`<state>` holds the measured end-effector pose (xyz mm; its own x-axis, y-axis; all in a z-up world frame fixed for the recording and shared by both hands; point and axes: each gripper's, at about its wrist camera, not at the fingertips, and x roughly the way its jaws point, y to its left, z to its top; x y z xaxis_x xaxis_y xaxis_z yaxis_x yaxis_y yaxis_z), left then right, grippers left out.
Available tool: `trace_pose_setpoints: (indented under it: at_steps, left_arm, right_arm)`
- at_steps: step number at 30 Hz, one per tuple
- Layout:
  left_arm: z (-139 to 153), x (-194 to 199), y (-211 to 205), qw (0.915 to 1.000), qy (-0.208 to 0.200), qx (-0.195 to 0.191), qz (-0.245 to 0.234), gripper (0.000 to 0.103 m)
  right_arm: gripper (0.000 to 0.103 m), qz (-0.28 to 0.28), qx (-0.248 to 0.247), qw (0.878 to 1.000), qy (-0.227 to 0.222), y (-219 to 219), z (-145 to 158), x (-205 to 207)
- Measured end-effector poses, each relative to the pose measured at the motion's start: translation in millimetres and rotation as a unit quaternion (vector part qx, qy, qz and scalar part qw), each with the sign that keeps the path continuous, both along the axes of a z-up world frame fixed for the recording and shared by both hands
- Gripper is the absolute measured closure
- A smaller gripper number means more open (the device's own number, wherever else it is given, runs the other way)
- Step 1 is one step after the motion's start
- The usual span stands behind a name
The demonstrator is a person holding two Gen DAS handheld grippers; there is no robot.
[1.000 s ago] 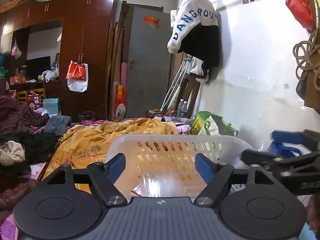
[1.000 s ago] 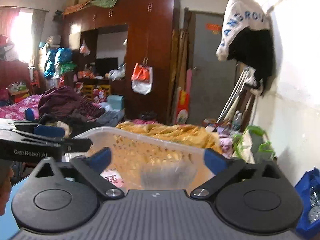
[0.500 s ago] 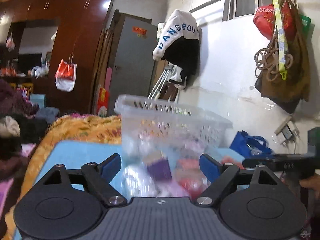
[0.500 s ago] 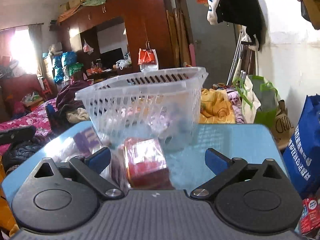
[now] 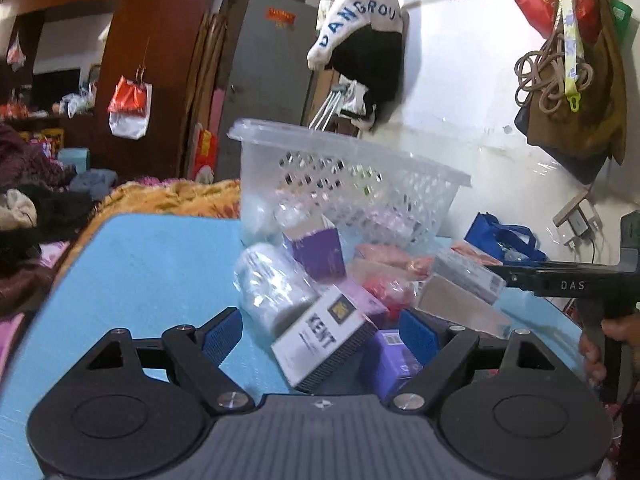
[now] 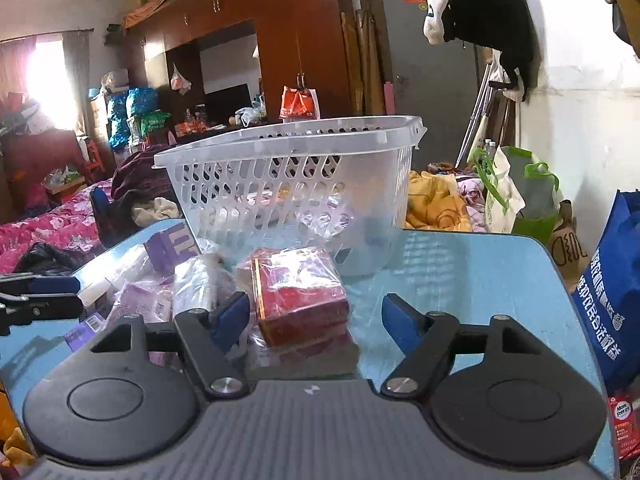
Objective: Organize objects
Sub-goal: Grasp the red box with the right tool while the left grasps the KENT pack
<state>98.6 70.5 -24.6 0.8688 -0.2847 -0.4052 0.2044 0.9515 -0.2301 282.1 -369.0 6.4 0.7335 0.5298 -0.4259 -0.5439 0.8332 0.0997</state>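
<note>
Basket (image 6: 288, 184) sits far on blue counter (image 6: 472, 280). L tool (image 5: 320, 330) wide, KENT box (image 5: 324, 340) btwn fingers; R tool (image 6: 316, 316) wide, near red box (image 6: 300, 296).

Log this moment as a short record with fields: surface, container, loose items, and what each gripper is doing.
surface: light blue tabletop
container: clear perforated plastic basket, upright on the tabletop behind the pile
loose items: white KENT box, purple carton, red plastic-wrapped box, among other packets heaped in front of the basket
left gripper: open, KENT box between its fingers
right gripper: open, red box between its fingers
</note>
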Motion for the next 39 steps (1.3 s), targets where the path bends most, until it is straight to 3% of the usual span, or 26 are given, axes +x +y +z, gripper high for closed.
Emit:
trace_pose_setpoints:
  at_steps: [5, 8, 11, 15, 20, 23, 25, 31, 39]
  left_arm:
    - [-11.7, 7.2, 2.7, 0.9981, 0.030, -0.045, -0.031, 0.015]
    - [-12.9, 5.7, 5.8, 0.9982, 0.029, -0.047, -0.023, 0.015]
    - [-11.4, 3.8, 8.3, 0.9987, 0.026, -0.042, -0.013, 0.015]
    - [-13.8, 12.5, 16.2, 0.9933, 0.051, -0.099, -0.033, 0.015]
    - [-17.4, 16.9, 11.0, 0.9930, 0.058, -0.101, -0.020, 0.018]
    - [-17.4, 17.6, 10.9, 0.9921, 0.055, -0.110, -0.022, 0.027]
    - [-16.0, 15.3, 10.8, 0.9926, 0.045, -0.110, -0.023, 0.041]
    - [-8.4, 3.4, 3.6, 0.9970, 0.009, -0.077, -0.008, 0.041]
    - [-2.2, -4.9, 7.5, 0.9974, -0.015, -0.070, 0.005, 0.042]
  right_arm:
    - [0.029, 0.004, -0.015, 1.000, 0.007, 10.9, -2.0, 5.9]
    - [0.046, 0.004, -0.018, 1.000, 0.014, 12.9, -3.4, 9.4]
    - [0.047, 0.002, -0.027, 1.000, 0.007, 15.2, -3.9, 7.0]
    - [0.047, -0.007, -0.031, 0.999, -0.022, 14.8, -1.6, -2.7]
    - [0.047, -0.011, -0.015, 0.999, -0.029, 10.5, 0.5, -3.6]
    - [0.047, -0.014, -0.013, 0.999, -0.032, 9.9, 2.4, -3.5]
    - [0.047, -0.016, -0.013, 0.999, -0.036, 10.1, 2.5, -4.7]
    - [0.047, -0.020, -0.013, 0.999, -0.045, 11.1, 3.5, -6.9]
    - [0.047, -0.022, 0.000, 0.999, -0.048, 8.0, 4.7, -6.5]
